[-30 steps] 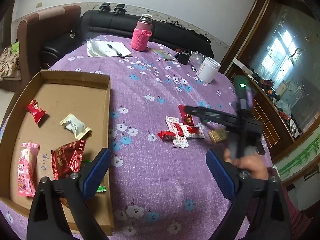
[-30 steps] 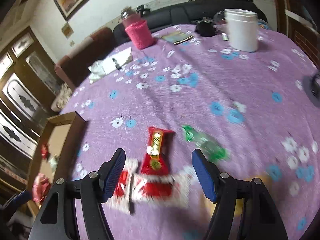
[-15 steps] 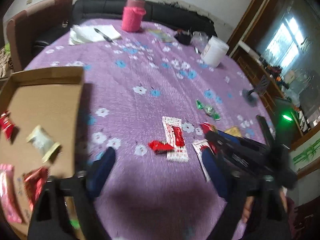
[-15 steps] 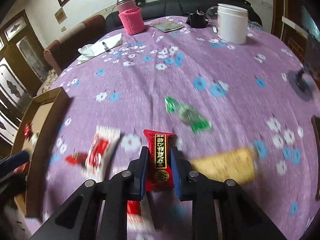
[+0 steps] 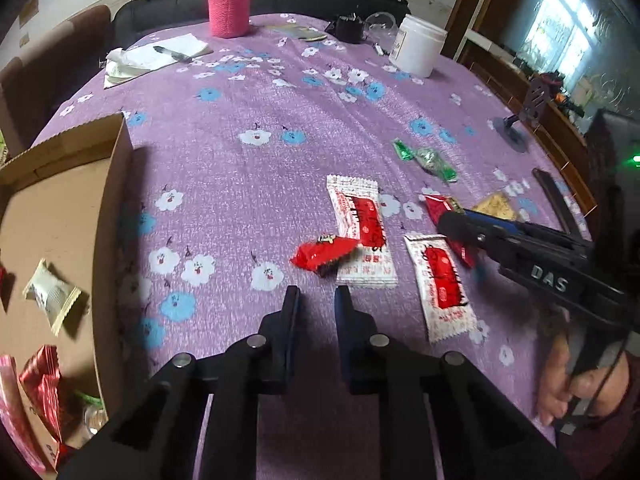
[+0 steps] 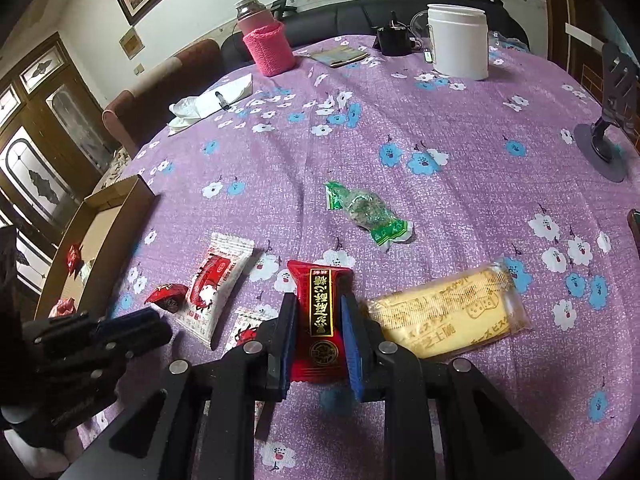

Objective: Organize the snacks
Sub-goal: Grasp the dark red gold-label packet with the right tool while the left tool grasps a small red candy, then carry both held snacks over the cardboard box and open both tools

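Note:
My right gripper (image 6: pixel 318 312) is shut on a red snack packet with a black and gold label (image 6: pixel 320 312), held just above the purple cloth. It also shows in the left wrist view (image 5: pixel 460 220). My left gripper (image 5: pixel 316 296) is shut and empty, just short of a small red candy (image 5: pixel 324 254). That candy lies against a white and red packet (image 5: pixel 360 224). A second white and red packet (image 5: pixel 440 284), a green candy (image 5: pixel 428 160) and a yellow biscuit pack (image 6: pixel 448 312) lie on the cloth. The cardboard tray (image 5: pixel 116 200) at the left holds several snacks.
A pink-sleeved flask (image 5: pixel 230 8), a white jar (image 5: pixel 418 48), paper with a pen (image 5: pixel 160 56) and a black phone stand (image 6: pixel 608 136) stand at the far side of the table. A dark sofa lies behind.
My right gripper closed on the red packet and lifted it. My left gripper closed and moved right from the tray toward the small red candy.

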### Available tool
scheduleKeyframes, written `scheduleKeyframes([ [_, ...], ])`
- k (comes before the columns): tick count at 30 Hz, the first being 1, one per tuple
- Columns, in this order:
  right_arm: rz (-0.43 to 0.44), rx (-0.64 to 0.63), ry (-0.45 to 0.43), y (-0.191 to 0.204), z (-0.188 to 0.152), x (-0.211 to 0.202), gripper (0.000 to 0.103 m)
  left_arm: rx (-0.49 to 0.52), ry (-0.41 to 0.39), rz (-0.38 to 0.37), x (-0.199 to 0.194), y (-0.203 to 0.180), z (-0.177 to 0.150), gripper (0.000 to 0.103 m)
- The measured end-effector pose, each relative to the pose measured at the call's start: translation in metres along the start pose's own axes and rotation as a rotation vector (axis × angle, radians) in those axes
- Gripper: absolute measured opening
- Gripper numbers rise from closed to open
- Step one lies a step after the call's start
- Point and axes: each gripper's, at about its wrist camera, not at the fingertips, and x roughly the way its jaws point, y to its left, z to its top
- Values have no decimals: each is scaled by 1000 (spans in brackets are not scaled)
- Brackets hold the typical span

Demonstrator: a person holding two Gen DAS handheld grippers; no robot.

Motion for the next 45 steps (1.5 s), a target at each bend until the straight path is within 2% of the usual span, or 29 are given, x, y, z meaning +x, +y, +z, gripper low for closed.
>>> scheduleKeyframes([
  [1, 4, 5, -1, -1, 0, 0, 23, 7, -13, -4, -4, 0, -1, 19],
  [3, 8, 11, -2, 0, 0, 0, 23, 39, -40, 5, -8, -3, 0, 39],
  [5, 9, 12, -4, 0, 0, 0, 23, 88, -76, 46, -10, -8, 4, 51],
  [8, 9, 12, -4, -1, 0, 0, 23, 157, -88, 42, -5, -15, 10, 51],
  [12, 12, 13, -7, -1, 0, 0, 23, 182, -68, 59, 12, -20, 18, 51],
  [14, 13, 12, -9, -2, 0, 0, 24, 184, -60, 45, 17, -22, 19, 48],
  [15, 14, 11, -10, -2, 0, 0, 24, 184, -57, 32, 18, -22, 20, 38],
  [16, 14, 9, -11, -2, 0, 0, 24, 184, -52, 23, 19, -23, 19, 35],
  [18, 12, 6, -14, -2, -1, 0, 24, 183, -55, 10, 19, -24, 19, 16],
  [24, 15, 13, -22, -3, -2, -1, 22, 144, -78, -4, 12, -21, 15, 13],
  [28, 47, 35, -65, -5, -1, -10, 18, 90, -118, -34, -5, -13, 12, 12],
  [32, 66, 36, -106, -3, 0, -19, 18, 36, -183, -58, -37, -1, 7, 13],
  [38, 91, 96, -77, -17, 2, -11, 18, -65, -291, -56, -97, 37, -14, 13],
  [40, 87, 94, -56, -17, 0, -7, 26, -106, -310, -24, -112, 58, -23, 13],
  [41, 84, 82, -45, -14, 0, -4, 39, -125, -317, -3, -117, 69, -26, 13],
  [42, 72, 69, -36, -11, -1, -2, 45, -147, -323, 15, -122, 79, -31, 13],
  [45, -16, -27, -40, 10, -4, 1, 55, -230, -329, 58, -132, 117, -45, 13],
])
